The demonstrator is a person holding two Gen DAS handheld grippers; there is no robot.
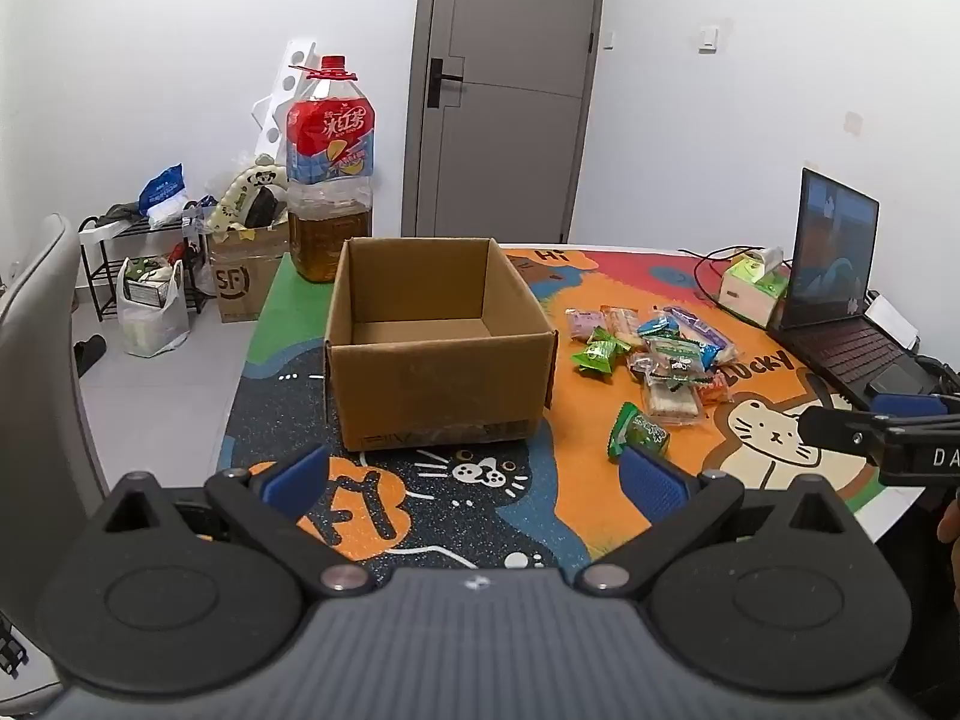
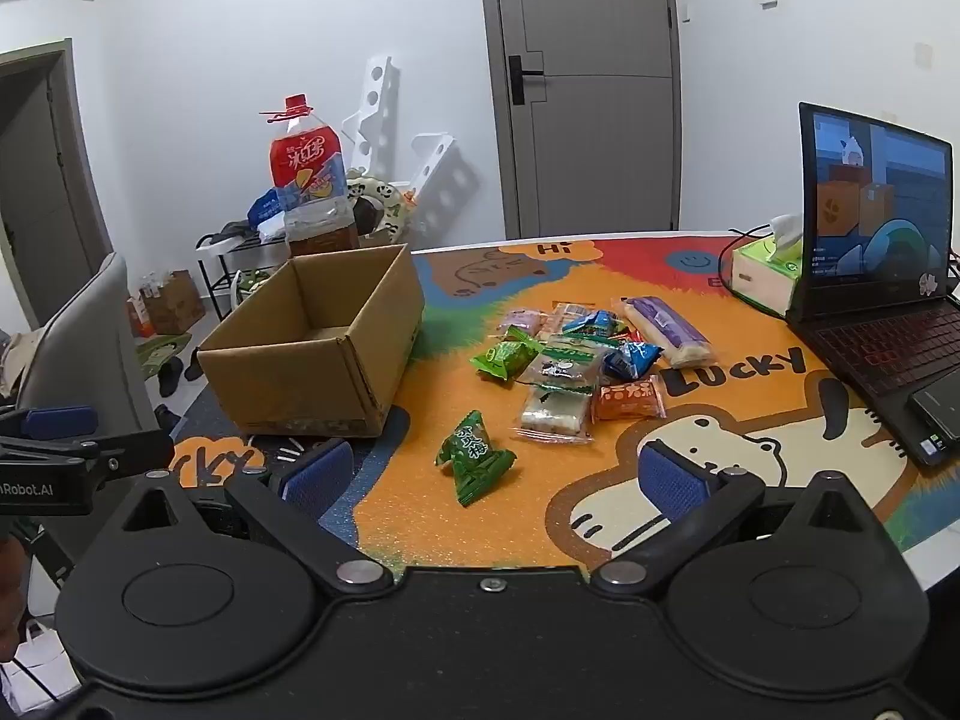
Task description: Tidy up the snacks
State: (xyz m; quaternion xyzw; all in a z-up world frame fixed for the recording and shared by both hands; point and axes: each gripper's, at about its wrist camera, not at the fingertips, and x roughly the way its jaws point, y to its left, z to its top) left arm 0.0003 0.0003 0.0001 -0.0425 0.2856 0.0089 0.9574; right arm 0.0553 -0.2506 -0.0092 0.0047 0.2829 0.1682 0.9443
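Right wrist: green snack packet (image 2: 474, 459) lies between wide-open, empty jaws; left jaws likewise, facing cardboard box (image 1: 441, 354)

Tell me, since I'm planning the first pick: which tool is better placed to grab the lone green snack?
Right. The right tool is open, with the lone green snack directly ahead between its fingers. The left tool faces the cardboard box, the snack off to its right.

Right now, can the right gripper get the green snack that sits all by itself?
Probably yes. The right gripper is open, and the green snack lies just ahead between its fingers, apart from the snack pile, with nothing in between.
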